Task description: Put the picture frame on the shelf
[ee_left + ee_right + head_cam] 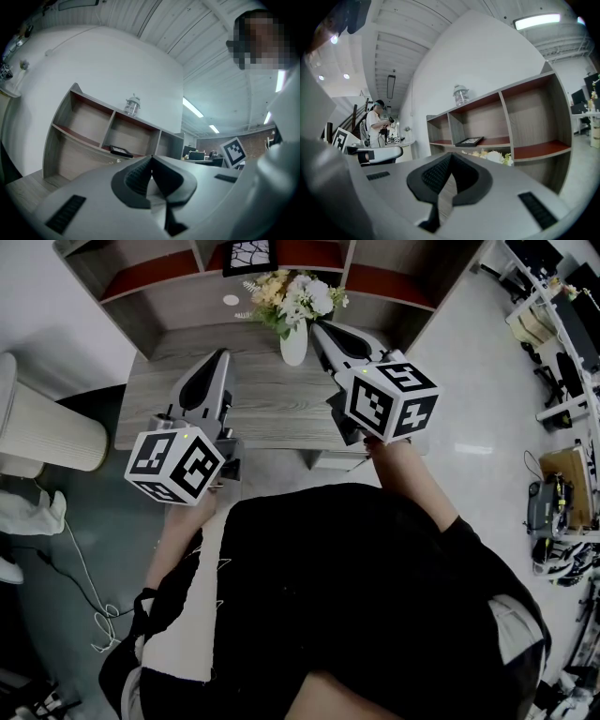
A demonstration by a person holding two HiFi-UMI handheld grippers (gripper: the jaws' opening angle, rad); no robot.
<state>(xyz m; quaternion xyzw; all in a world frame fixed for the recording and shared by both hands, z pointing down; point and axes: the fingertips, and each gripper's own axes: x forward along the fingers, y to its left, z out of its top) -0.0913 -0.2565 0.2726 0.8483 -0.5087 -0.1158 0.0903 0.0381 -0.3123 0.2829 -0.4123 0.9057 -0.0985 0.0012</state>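
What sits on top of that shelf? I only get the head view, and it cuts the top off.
Observer: A lidded glass jar stands on the top board of the shelf, above the middle compartment.
Operator: Is the picture frame propped upright in there?
Observer: No, the picture frame lies flat, or nearly so, on the middle compartment's board.
Operator: Is anyone else around?
Observer: Yes, the right gripper view shows a person standing far off, left of the shelf in that view.

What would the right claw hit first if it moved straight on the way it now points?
Probably the white-and-yellow flower bouquet in the white vase, just ahead of the right claw; depth is uncertain.
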